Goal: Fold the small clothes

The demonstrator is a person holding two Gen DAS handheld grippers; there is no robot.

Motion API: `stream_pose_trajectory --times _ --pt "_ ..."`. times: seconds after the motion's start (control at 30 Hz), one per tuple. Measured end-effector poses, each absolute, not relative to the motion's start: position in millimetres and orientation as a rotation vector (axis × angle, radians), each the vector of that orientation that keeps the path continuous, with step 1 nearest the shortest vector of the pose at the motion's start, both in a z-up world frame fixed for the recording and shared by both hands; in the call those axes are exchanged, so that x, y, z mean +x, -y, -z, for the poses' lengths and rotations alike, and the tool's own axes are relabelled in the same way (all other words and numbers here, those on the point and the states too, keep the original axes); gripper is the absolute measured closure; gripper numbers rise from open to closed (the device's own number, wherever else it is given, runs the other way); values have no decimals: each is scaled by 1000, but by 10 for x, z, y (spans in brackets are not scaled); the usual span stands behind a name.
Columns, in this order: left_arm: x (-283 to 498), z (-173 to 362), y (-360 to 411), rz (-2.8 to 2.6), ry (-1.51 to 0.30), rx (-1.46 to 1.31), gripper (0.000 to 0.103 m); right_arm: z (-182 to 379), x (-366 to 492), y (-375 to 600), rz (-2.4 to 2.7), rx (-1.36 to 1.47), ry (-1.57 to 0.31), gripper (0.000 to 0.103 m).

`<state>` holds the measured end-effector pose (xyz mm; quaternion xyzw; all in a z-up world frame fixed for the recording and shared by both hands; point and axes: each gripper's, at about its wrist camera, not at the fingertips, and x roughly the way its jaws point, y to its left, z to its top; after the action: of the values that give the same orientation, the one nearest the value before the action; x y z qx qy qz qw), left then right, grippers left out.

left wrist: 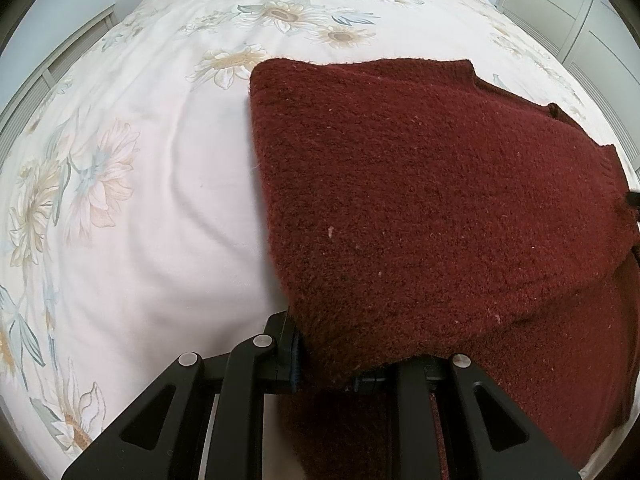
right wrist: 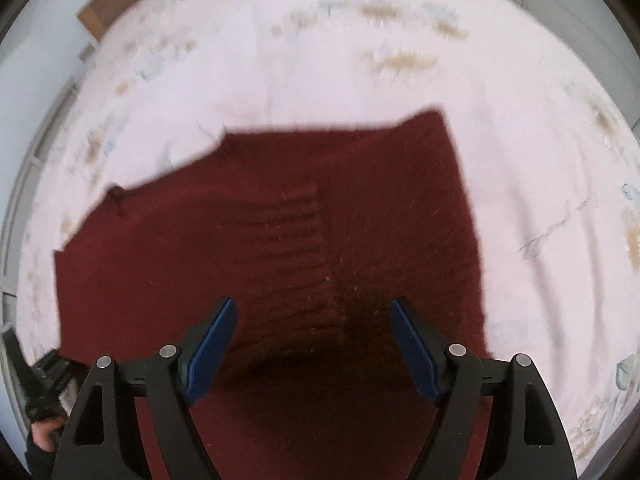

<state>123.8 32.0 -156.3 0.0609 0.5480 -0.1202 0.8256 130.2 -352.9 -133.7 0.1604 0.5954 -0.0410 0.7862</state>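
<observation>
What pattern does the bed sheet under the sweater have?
The bed sheet is pale pink with large faded flowers, clearest in the left wrist view.

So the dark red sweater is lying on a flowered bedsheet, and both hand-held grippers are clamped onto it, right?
Not both. The left hand-held gripper is clamped on the dark red sweater lying on the flowered bedsheet, but the right wrist view shows the right hand-held gripper open above it.

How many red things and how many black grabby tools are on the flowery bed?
Dark red fuzzy knitted garment: 1
Black two-finger tools with blue pads: 2, the left tool pinching the garment's edge, the right tool open above it
White floral bedsheet: 1
Total: 4
</observation>
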Motion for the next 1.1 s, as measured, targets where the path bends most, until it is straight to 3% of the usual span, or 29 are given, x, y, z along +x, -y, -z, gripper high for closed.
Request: stream_pose_trajectory --times 0.1,0.17,0.2,0.23,0.47,0.87,1.03,1.07,1.1 --pt "1234 1575 -323 257 -1162 136 86 1454 1285 3414 89 307 -1297 23" --pt "1224 1579 -329 258 -1161 143 86 1414 1237 3323 46 291 -1265 36" --pt "1222 1577 -326 258 -1159 148 86 1385 1212 3282 12 286 -1256 70" --pt "1215 1576 -316 257 -1157 153 86 1360 1194 3263 -17 300 -1249 91" --pt "1195 1583 -310 257 -1152 162 87 1112 968 3275 27 196 -1169 92" --pt "1128 1596 -174 235 -1115 218 85 1389 1029 3163 87 97 -1189 87" --pt "1085 1485 -146 211 -1117 234 82 1261 932 3270 119 103 -1160 51" --pt "1070 1467 -164 202 -1124 230 75 1238 894 3314 119 108 -1156 48" --pt "1051 1445 -193 188 -1131 227 60 1213 859 3348 121 112 -1151 40"
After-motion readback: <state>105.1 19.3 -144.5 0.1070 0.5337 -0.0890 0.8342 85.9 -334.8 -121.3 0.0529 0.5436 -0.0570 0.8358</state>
